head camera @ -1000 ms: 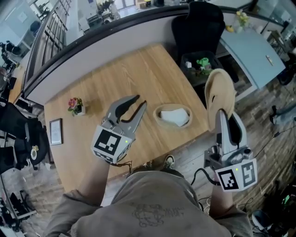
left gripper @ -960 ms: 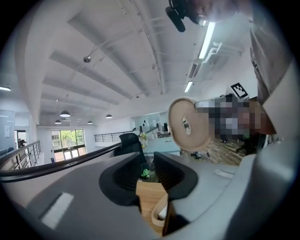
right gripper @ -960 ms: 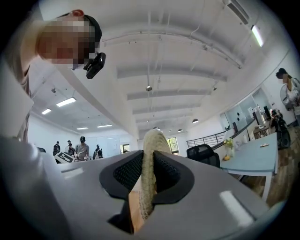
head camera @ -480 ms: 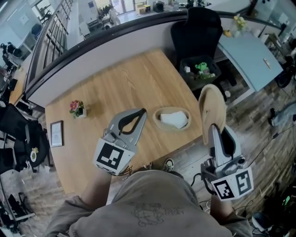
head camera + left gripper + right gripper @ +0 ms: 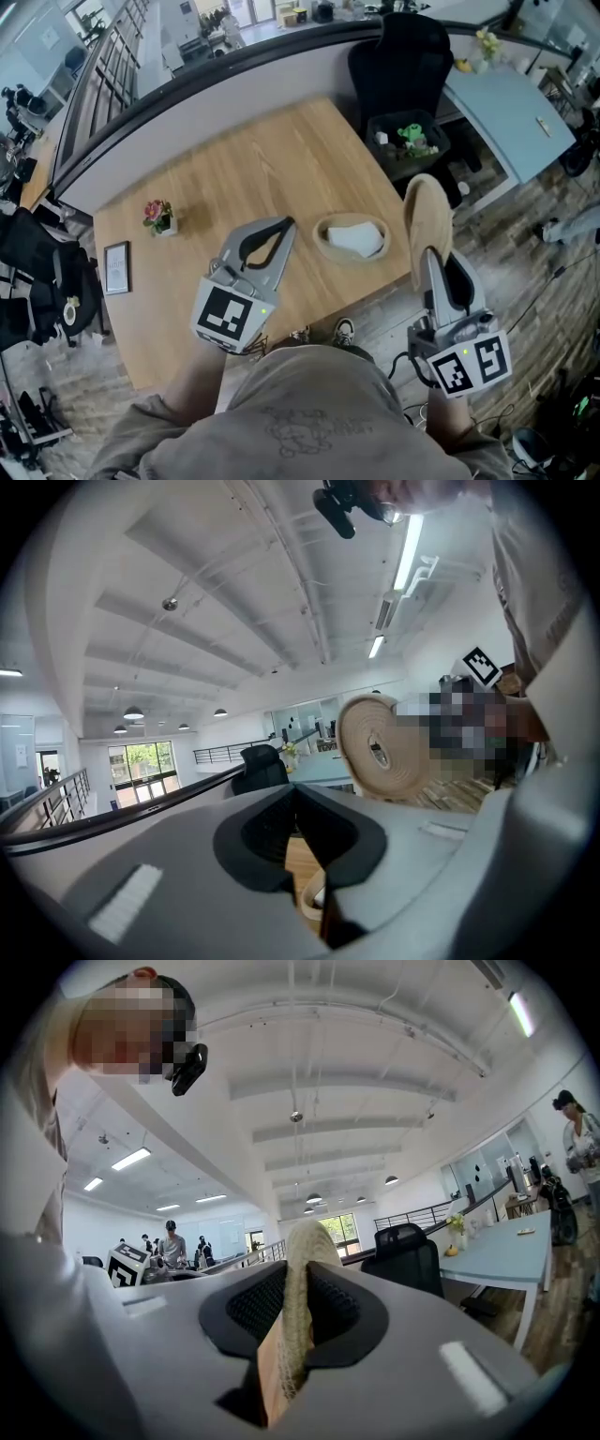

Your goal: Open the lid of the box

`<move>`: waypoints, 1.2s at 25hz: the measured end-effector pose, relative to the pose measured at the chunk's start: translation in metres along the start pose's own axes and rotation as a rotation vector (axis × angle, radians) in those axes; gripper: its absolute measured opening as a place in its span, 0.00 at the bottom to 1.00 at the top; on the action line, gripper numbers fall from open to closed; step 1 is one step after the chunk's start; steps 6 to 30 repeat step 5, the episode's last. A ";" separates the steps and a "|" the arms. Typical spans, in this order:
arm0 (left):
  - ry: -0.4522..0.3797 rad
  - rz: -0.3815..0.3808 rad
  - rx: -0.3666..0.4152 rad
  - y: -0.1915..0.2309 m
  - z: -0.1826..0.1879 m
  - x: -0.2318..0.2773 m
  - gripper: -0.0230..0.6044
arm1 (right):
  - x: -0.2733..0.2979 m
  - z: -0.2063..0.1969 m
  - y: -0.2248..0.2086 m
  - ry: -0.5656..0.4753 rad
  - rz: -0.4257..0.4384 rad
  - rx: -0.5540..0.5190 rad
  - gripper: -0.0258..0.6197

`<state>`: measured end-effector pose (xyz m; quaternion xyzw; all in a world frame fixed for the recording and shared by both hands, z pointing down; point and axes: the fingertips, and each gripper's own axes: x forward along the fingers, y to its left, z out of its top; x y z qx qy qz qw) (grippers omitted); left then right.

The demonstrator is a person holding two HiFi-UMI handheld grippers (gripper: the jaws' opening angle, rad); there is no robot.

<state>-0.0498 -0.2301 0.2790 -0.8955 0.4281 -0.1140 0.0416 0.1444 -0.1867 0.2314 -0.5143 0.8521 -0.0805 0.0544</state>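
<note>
Wood table (image 5: 281, 159), open-plan office rm.
Near: R gripper (image 5: 433, 262) pinches lid (image 5: 427, 216) by its rim, upright, past the table's right edge; we judge it's kept clear of the box.
L gripper (image 5: 281, 227) pressed together, empty, just beside box (image 5: 321, 236), which sits uncovered on the table.
R gripper view shows lid edge-on; L gripper view gives its flat face.

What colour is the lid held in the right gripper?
The lid is pale tan, woven-looking; the head view shows it best.
</note>
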 end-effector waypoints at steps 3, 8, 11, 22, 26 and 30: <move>-0.002 -0.004 0.001 -0.002 0.002 0.001 0.04 | 0.001 0.000 -0.003 -0.003 -0.005 0.013 0.15; -0.003 -0.009 0.005 -0.003 0.003 0.001 0.04 | 0.002 -0.001 -0.005 -0.004 -0.009 0.017 0.15; -0.003 -0.009 0.005 -0.003 0.003 0.001 0.04 | 0.002 -0.001 -0.005 -0.004 -0.009 0.017 0.15; -0.003 -0.009 0.005 -0.003 0.003 0.001 0.04 | 0.002 -0.001 -0.005 -0.004 -0.009 0.017 0.15; -0.003 -0.009 0.005 -0.003 0.003 0.001 0.04 | 0.002 -0.001 -0.005 -0.004 -0.009 0.017 0.15; -0.003 -0.009 0.005 -0.003 0.003 0.001 0.04 | 0.002 -0.001 -0.005 -0.004 -0.009 0.017 0.15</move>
